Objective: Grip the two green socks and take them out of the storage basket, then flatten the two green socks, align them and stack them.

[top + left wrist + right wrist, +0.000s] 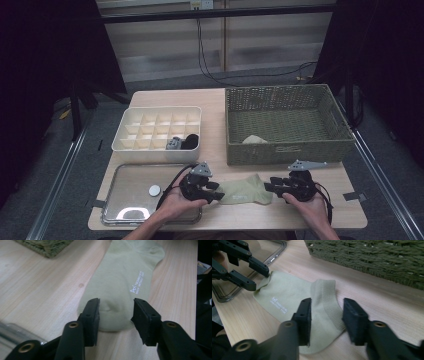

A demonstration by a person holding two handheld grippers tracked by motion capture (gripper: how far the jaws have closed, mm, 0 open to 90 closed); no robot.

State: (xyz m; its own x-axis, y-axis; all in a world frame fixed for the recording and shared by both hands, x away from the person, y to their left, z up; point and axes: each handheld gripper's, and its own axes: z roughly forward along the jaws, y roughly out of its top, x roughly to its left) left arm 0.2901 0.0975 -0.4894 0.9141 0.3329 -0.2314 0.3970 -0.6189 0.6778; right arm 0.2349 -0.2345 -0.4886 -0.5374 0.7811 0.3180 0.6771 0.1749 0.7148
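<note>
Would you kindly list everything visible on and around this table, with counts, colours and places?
Pale green sock: one, flat on the table's near edge, between the grippers.
Green woven basket: one, far right; a pale cloth item inside.
White divided plastic box: one, far left; a grey bundle and a black bundle in its near right cells.
Clear plastic lid: one, near left, a white round disc on it.
Light wooden table: one.
Left gripper: black, open, jaws astride the sock's toe.
Right gripper: black, open, over the cuff.
</note>
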